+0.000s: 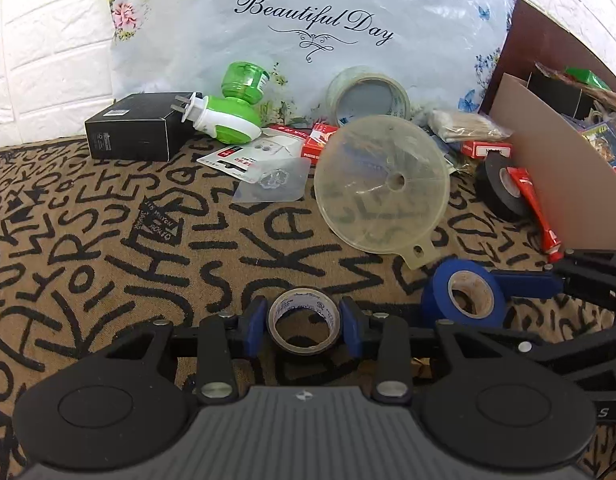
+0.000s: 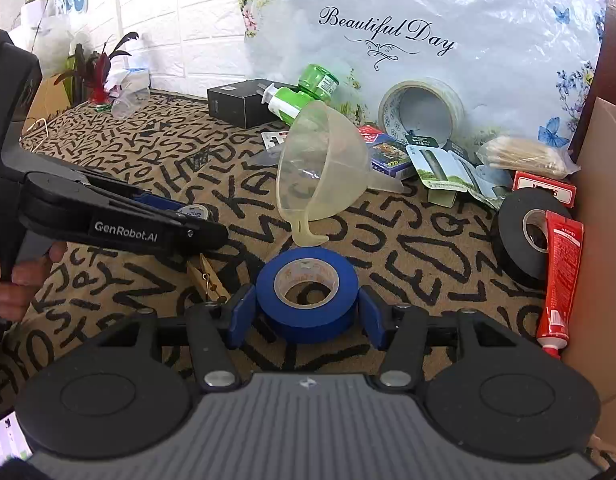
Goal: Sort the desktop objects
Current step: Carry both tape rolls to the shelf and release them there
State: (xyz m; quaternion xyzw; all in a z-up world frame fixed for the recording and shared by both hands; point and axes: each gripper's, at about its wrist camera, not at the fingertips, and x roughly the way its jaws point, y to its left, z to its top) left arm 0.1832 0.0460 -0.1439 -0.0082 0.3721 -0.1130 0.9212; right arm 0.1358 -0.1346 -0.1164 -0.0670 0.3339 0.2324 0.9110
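A small black tape roll [image 1: 303, 321] is pinched tight by the left tongs [image 1: 304, 322] low on the letter-print surface [image 1: 108, 248], while the blue tape roll [image 2: 307, 294] is bracketed loosely, apparently ungripped, by the right tongs [image 2: 306, 316].

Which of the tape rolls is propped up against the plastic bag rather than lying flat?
The clear packing tape roll, leaning on the "Beautiful Day" bag. The blue roll, black roll and small dark roll lie flat.
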